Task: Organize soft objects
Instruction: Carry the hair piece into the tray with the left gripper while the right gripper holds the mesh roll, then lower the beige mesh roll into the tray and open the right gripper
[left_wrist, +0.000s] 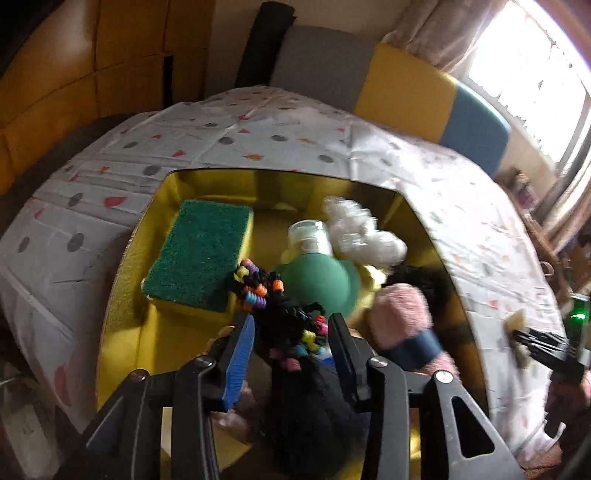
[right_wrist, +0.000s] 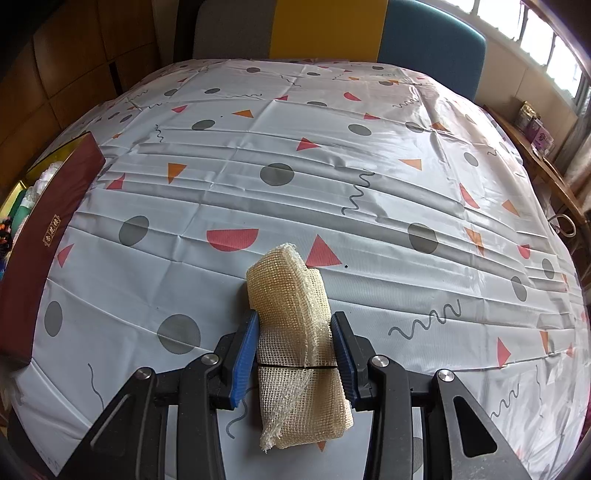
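Left wrist view first: the left claw (left_wrist: 291, 332) hangs over the yellow-lined box (left_wrist: 122, 295), its blue pads apart with a black bundle of hair ties (left_wrist: 291, 325), studded with coloured beads, lying between them. Whether the pads actually pinch it, I cannot tell; there looks to be a sliver of room on each side. Ahead of the claw and to its left sits the green-topped sponge (left_wrist: 199, 251); straight ahead a green round-bodied bottle (left_wrist: 317, 273) with a clear cap, and beyond that a white puffy thing (left_wrist: 362, 232). Just right of the claw, a pink fuzzy roll (left_wrist: 402, 317) with a dark band. This reads as a drop-off into the box, likely at the letting-go stage.

Right wrist view now: the right claw (right_wrist: 295, 350) is clamped on a cream mesh cloth (right_wrist: 295, 314), folded and tied with a thin black band, held over the patterned tablecloth (right_wrist: 369, 184). Far off to the claw's left stands the box's dark red outer wall (right_wrist: 55, 221).

Next call, by my reckoning: carry the cloth leftward over that wall and find a free spot, once the left claw lifts out.
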